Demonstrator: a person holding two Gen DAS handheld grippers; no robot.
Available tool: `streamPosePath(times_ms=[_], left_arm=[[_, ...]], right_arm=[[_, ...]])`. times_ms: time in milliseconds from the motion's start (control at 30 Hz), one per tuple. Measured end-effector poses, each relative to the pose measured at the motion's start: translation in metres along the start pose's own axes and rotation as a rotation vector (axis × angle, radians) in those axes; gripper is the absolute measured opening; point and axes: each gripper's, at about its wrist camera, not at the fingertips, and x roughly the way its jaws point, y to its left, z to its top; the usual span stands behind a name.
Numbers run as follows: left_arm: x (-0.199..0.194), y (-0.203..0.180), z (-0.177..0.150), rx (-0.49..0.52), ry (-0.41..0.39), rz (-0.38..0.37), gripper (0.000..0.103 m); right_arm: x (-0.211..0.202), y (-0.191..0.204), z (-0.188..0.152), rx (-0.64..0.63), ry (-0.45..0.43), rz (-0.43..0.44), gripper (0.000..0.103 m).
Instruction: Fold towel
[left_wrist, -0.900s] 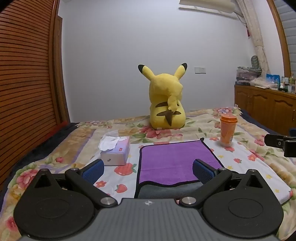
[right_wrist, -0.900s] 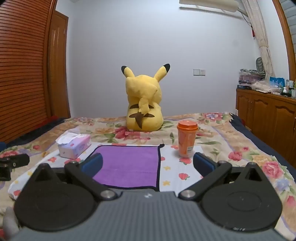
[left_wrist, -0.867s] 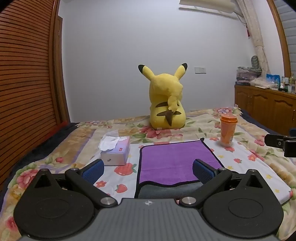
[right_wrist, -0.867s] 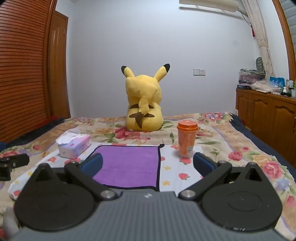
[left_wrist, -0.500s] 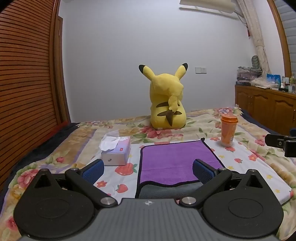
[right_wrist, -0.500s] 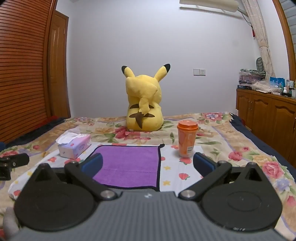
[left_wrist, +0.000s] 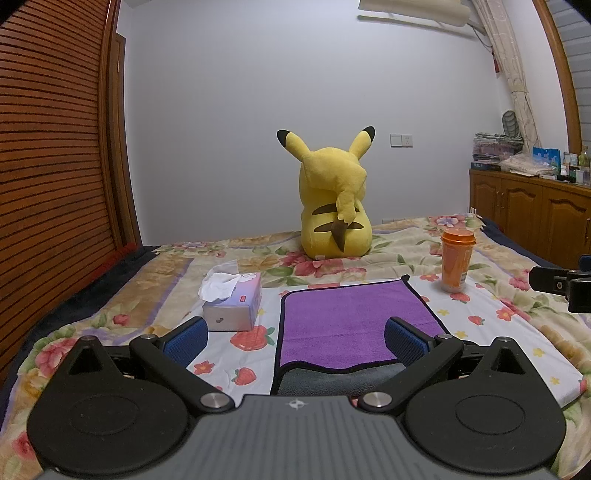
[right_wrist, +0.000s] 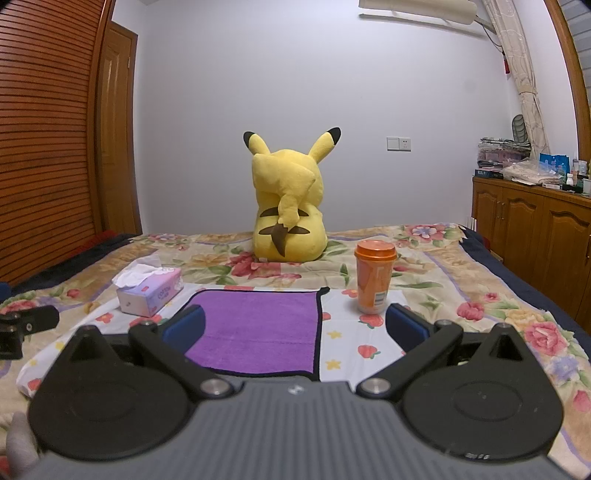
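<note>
A purple towel with a black hem lies flat on the flowered bedspread; its near edge shows a grey underside. It also shows in the right wrist view. My left gripper is open and empty, held above the bed just short of the towel's near left part. My right gripper is open and empty, near the towel's near right corner. Each gripper's tip shows at the edge of the other's view.
A tissue box sits left of the towel. An orange lidded cup stands to its right. A yellow plush toy sits behind. A wooden cabinet lines the right wall; a slatted wardrobe stands on the left.
Both views have shifted only very slightly. The towel and the other objects have not moved, and both grippers stay open.
</note>
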Motion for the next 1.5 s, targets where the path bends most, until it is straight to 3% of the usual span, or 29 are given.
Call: streamPosePath(times_ms=[1500], left_arm=[[-0.002, 0.011, 0.005, 0.003, 0.0, 0.003, 0.103]], right_arm=[[0.0, 0.002, -0.001, 0.001, -0.004, -0.003, 0.103]])
